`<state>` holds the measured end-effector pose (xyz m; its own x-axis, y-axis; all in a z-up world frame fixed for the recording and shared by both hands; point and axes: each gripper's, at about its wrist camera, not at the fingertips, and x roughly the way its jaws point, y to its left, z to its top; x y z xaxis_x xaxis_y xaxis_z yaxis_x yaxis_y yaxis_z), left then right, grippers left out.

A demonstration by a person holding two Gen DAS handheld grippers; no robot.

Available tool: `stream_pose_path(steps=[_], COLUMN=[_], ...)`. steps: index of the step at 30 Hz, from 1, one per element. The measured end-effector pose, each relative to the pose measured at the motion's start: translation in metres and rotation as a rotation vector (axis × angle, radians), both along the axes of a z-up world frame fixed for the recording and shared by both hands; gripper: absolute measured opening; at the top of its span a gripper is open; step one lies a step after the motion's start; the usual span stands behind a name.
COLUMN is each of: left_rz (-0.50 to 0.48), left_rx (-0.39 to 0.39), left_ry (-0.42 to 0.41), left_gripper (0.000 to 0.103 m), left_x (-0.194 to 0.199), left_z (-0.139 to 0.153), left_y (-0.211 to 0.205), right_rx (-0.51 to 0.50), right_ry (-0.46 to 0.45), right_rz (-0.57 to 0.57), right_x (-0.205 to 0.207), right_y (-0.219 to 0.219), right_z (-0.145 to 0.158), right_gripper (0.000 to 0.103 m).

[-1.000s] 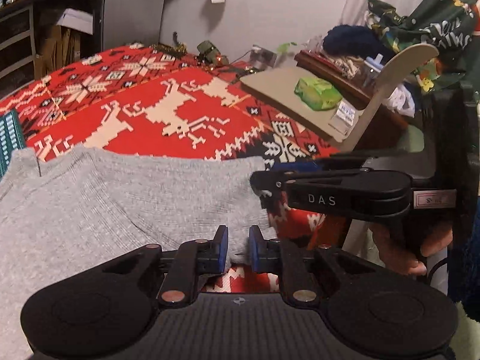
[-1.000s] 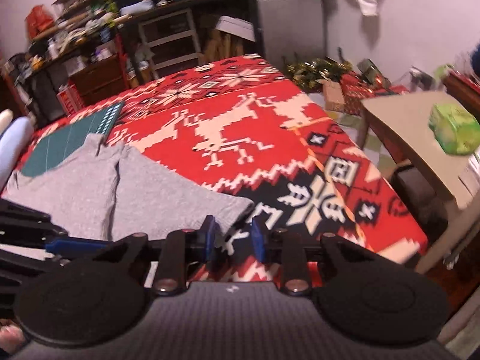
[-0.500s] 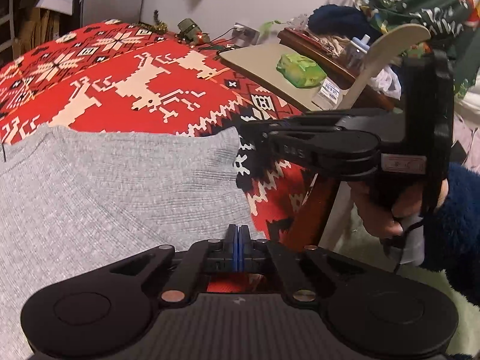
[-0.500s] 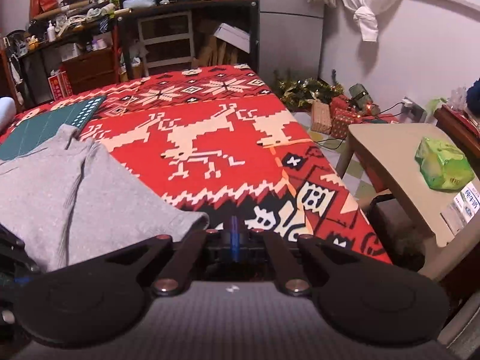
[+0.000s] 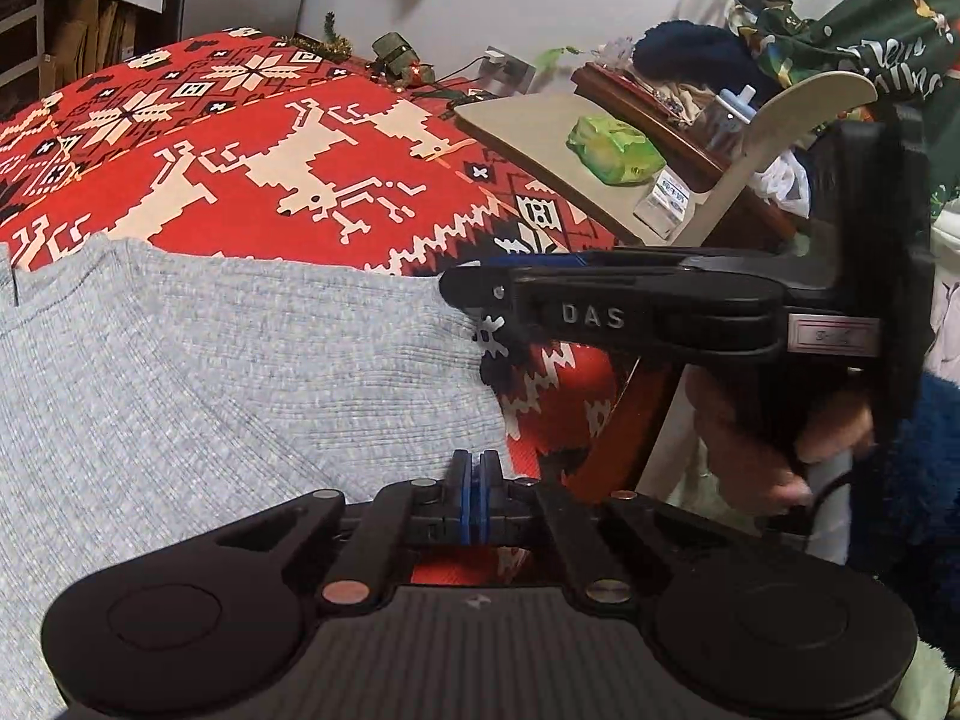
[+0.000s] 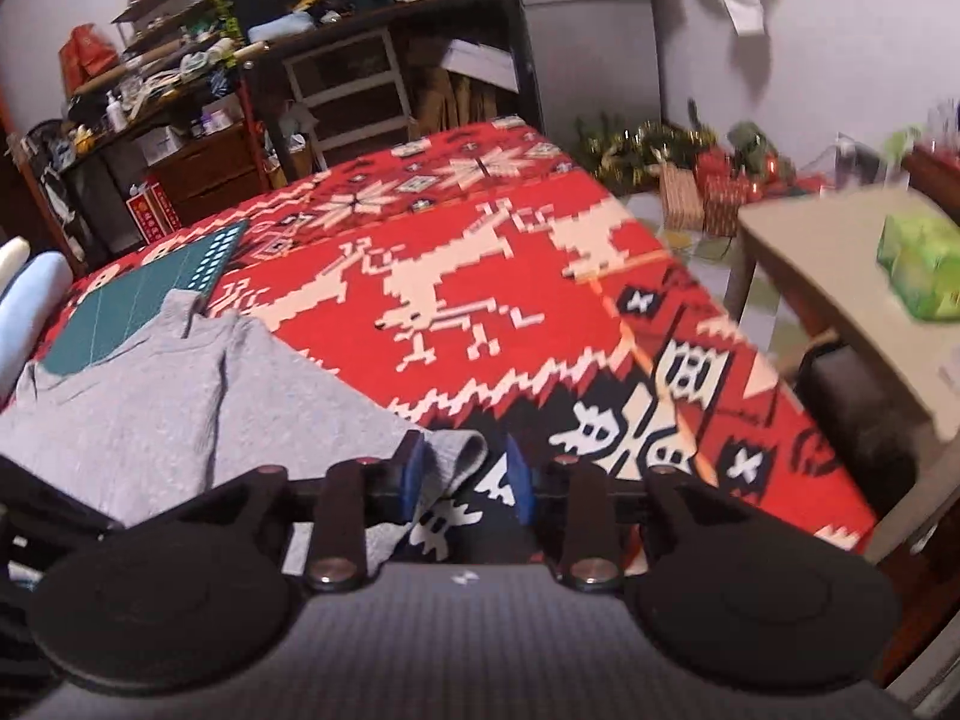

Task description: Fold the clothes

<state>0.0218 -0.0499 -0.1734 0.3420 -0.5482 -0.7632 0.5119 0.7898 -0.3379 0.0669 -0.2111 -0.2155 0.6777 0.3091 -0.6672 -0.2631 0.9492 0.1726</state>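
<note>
Left wrist view: left gripper (image 5: 478,483) pinched shut at grey ribbed knit garment (image 5: 240,372) hem on red reindeer blanket (image 5: 288,180); right gripper (image 6: 465,474) spread wide around corner, likely for folding.

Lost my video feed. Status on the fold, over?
Left hand-held gripper shut at grey sweater hem. Right hand-held gripper open, sweater corner between its fingers. Sweater flat on red blanket. Nothing in the way.
</note>
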Motion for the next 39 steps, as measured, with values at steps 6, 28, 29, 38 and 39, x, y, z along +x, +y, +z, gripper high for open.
stream_pose_path(steps=[6,28,29,38,39], left_rz=[-0.005,0.188,0.211,0.535,0.578], left_rx=[-0.010,-0.110,-0.106,-0.033,-0.025], left_ry=[0.011,-0.071,-0.086,-0.157,-0.158], left_gripper=[0.001,0.012,0.012,0.019,0.019], left_x=[0.002,-0.013,-0.019,-0.107,-0.119], left_z=[-0.002,0.048,0.053,0.080,0.080], left_y=[-0.005,0.056,0.070,0.223,0.240], right_rx=[-0.094,-0.077,-0.070,-0.017,-0.007], right_ry=[-0.098,-0.074,-0.077,-0.141,-0.143], right_rz=[-0.044,-0.001,0.020,0.252,0.282], right_x=[0.001,-0.022,-0.027,-0.069,-0.073], right_y=[0.002,0.001,0.006,0.100,0.114], right_z=[0.004,0.033,0.039,0.081,0.084], right_gripper=[0.000,0.030,0.030,0.036,0.037])
